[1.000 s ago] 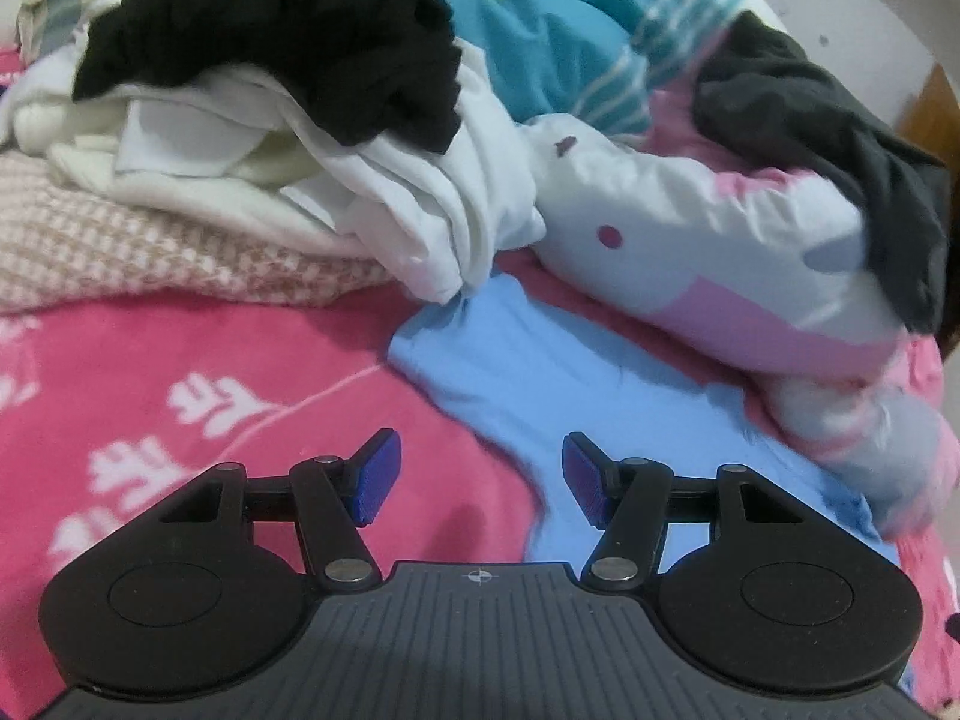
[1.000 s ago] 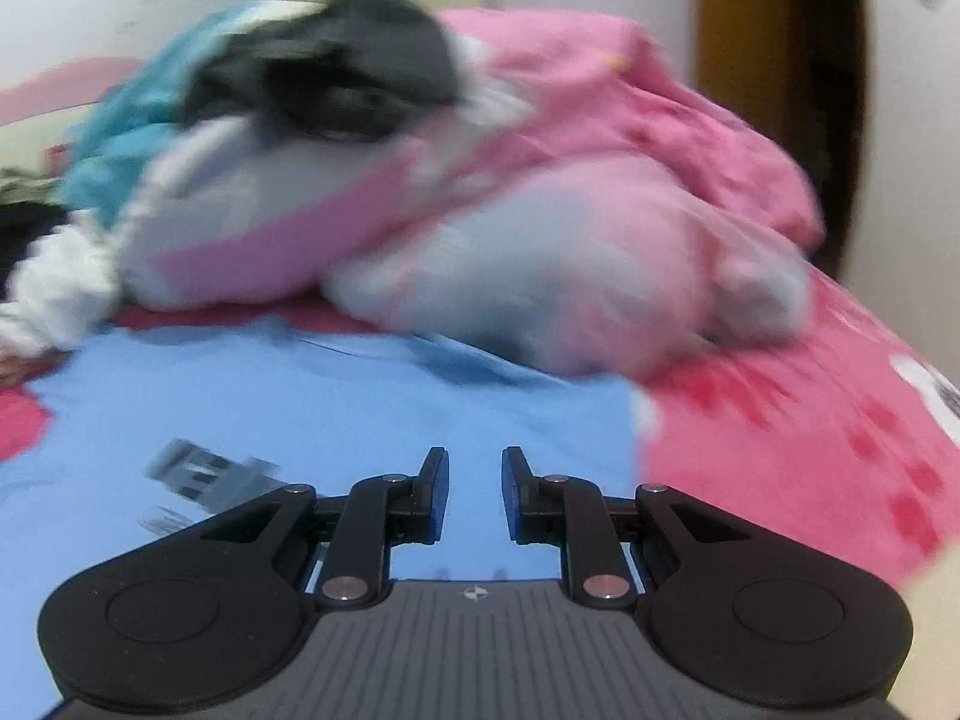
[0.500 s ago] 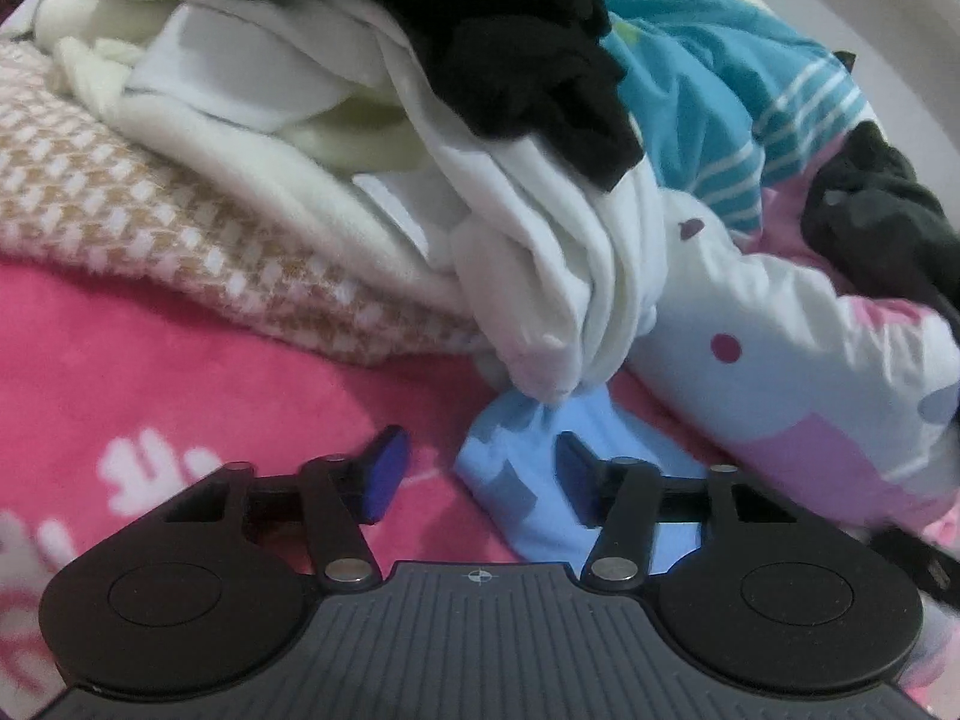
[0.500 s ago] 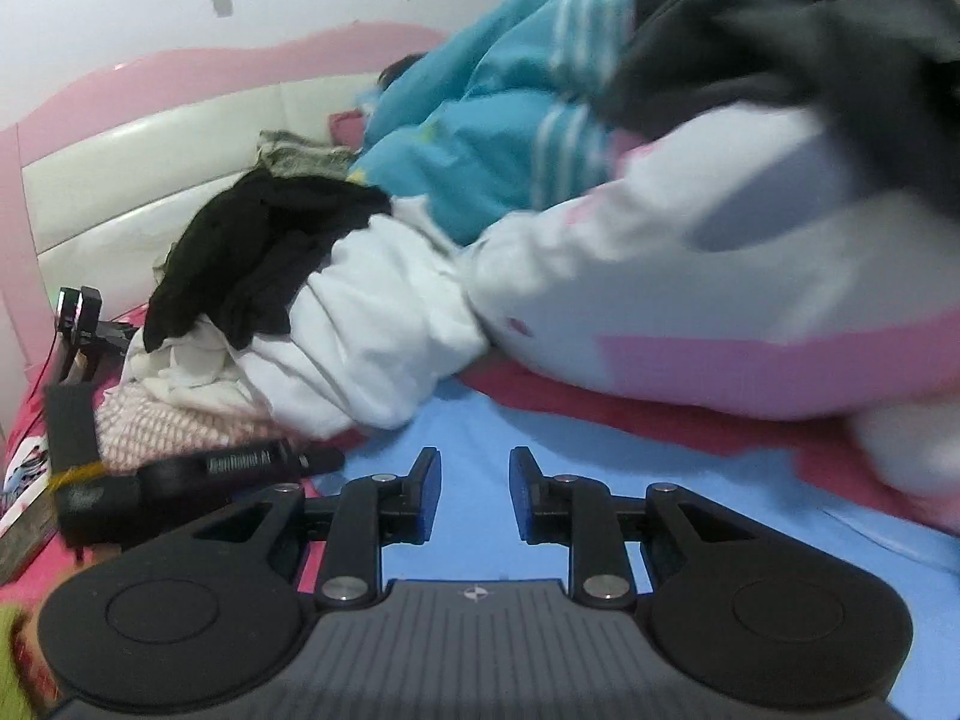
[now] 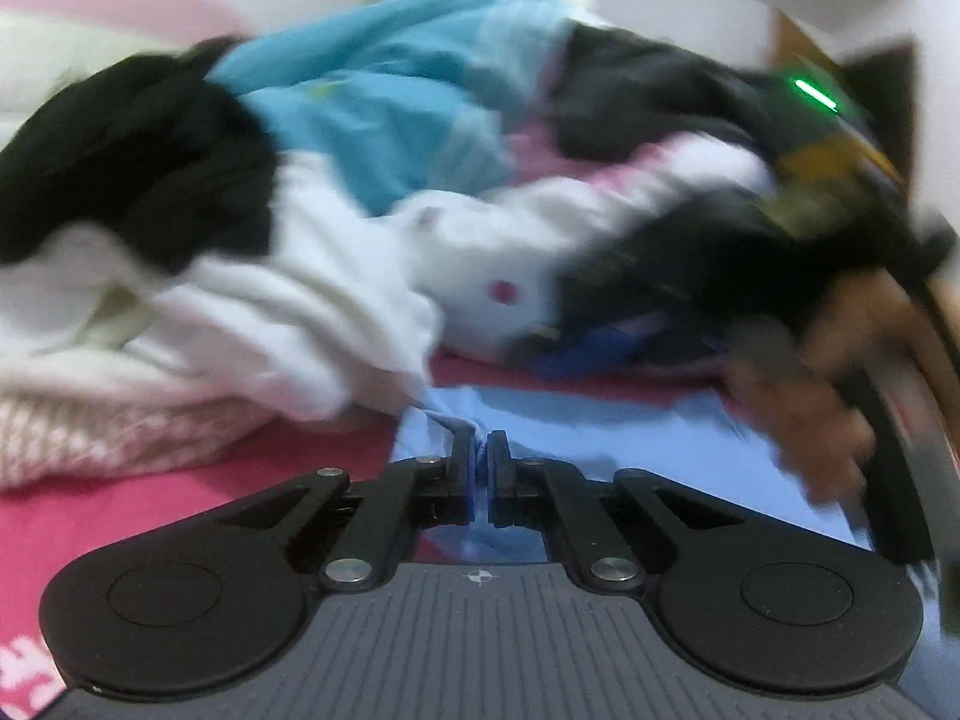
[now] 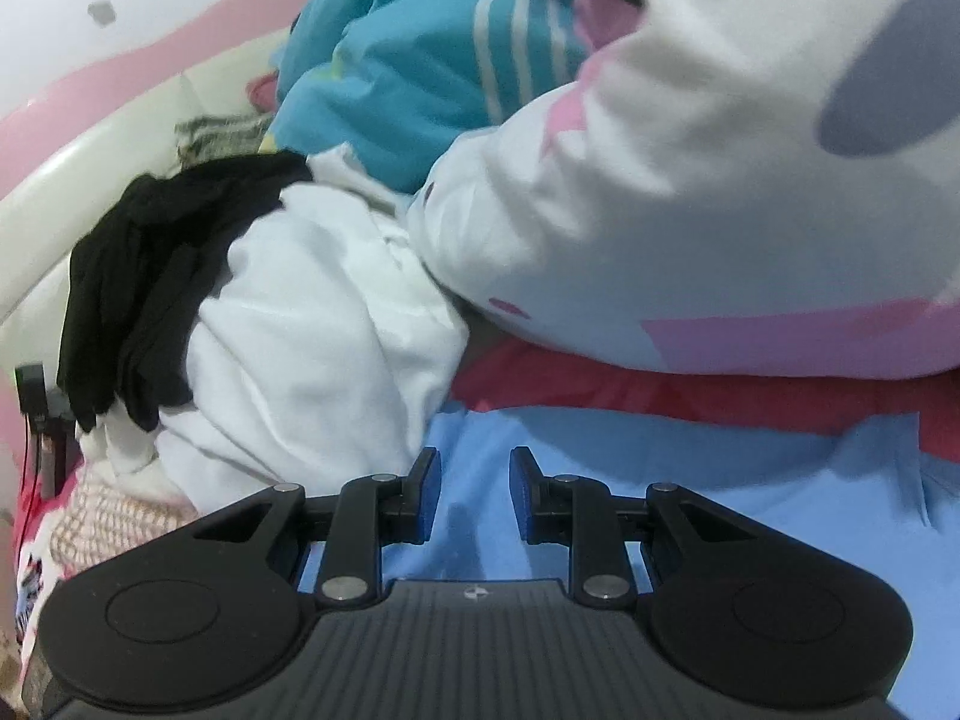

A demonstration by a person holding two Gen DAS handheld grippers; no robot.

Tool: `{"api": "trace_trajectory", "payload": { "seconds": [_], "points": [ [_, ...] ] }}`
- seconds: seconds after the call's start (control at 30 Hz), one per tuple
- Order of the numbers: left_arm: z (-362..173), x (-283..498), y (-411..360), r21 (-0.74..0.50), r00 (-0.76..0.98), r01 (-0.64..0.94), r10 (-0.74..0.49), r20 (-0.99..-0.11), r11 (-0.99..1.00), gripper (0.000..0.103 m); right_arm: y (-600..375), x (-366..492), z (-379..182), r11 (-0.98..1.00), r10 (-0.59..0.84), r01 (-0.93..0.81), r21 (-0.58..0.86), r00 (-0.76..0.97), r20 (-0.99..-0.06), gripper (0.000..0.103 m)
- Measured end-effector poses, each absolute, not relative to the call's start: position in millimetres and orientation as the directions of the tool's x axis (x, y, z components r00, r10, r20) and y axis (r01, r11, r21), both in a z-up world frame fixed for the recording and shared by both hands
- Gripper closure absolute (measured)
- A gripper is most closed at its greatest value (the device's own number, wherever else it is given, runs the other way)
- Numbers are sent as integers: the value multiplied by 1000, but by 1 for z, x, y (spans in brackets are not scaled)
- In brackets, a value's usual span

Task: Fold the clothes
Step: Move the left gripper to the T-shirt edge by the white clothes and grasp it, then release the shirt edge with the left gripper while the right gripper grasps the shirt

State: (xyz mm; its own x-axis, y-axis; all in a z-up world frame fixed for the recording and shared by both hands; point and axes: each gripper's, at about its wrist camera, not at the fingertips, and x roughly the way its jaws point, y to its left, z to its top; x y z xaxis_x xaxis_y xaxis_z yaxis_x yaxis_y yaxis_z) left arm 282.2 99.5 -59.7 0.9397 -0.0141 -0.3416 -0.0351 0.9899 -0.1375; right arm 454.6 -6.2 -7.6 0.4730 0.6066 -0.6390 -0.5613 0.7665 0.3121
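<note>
Step in hand: securing the corners of the light-blue cotton garment point(image 6: 690, 480) before a fold, as judged from the grips; no fold is made yet.
Garment location: it lies spread flat on the pink patterned bedspread point(image 5: 180, 480), in front of a heap of unfolded laundry.
Left hand-held gripper point(image 5: 480, 450): its jaws have just been closing and now stand fully together, pinching a bunched edge of the blue garment that puckers up between the pads.
Right hand-held gripper point(image 6: 474, 492): its jaws stand partly apart, low over the blue cloth; cloth shows in the gap, but the pads do not visibly press it, so it holds nothing.
Heap behind: a crumpled white cotton shirt point(image 6: 312, 348) with a black knitted piece point(image 6: 156, 276) draped over it lies just beside the garment's far edge; a white quilt with pink and grey patches point(image 6: 720, 192) and a teal striped garment point(image 6: 432, 60) rise behind.
Left view note: heavy motion blur; the person's hand point(image 5: 828, 408) on the other tool shows at the right edge.
Next move calls for: the right jaws to close on their own edge of the garment, and both grips to be level and taut before any lift.
Risk: the white shirt overlaps the blue edge near the left pinch and may be dragged along.
</note>
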Motion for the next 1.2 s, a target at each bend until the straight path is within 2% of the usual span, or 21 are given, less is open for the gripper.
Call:
{"api": "trace_trajectory", "payload": {
  "seconds": [0.2, 0.3, 0.4, 0.57, 0.6, 0.63, 0.67, 0.8, 1.03, 1.2],
  "points": [
    [-61, 280, 91, -106, 939, 32, -66, -337, 994, 102, 30, 449, -10, 724, 562, -663, 190, 407, -720, 72],
    [-59, 282, 77, -50, 941, 96, -107, -320, 994, 102, 46, 438, -9, 681, 539, -724, 111, 393, -745, 67],
    [-59, 281, 62, 22, 941, 155, -141, -307, 988, 102, 61, 430, -9, 656, 490, -755, 18, 407, -771, 67],
    [-60, 273, 52, 93, 943, 183, -148, -297, 979, 102, 74, 435, -21, 668, 378, -739, -88, 439, -815, 73],
    [-60, 273, 51, 100, 943, 186, -149, -296, 977, 102, 73, 435, -22, 667, 376, -740, -89, 437, -817, 78],
    [-60, 273, 50, 104, 943, 191, -153, -296, 976, 102, 72, 436, -23, 667, 377, -740, -87, 435, -818, 88],
    [-60, 274, 50, 107, 943, 195, -156, -296, 975, 102, 69, 437, -23, 669, 384, -739, -79, 435, -814, 94],
    [-59, 269, 48, 113, 942, 204, -163, -293, 973, 102, 47, 439, -7, 705, 471, -709, -13, 482, -739, 100],
    [-57, 269, 49, 106, 941, 222, -185, -284, 969, 102, -2, 440, 15, 750, 582, -649, 132, 551, -597, 100],
    [-54, 265, 49, 107, 936, 264, -228, -267, 958, 102, -59, 436, 10, 785, 614, -546, 293, 620, -489, 100]
  ]
}}
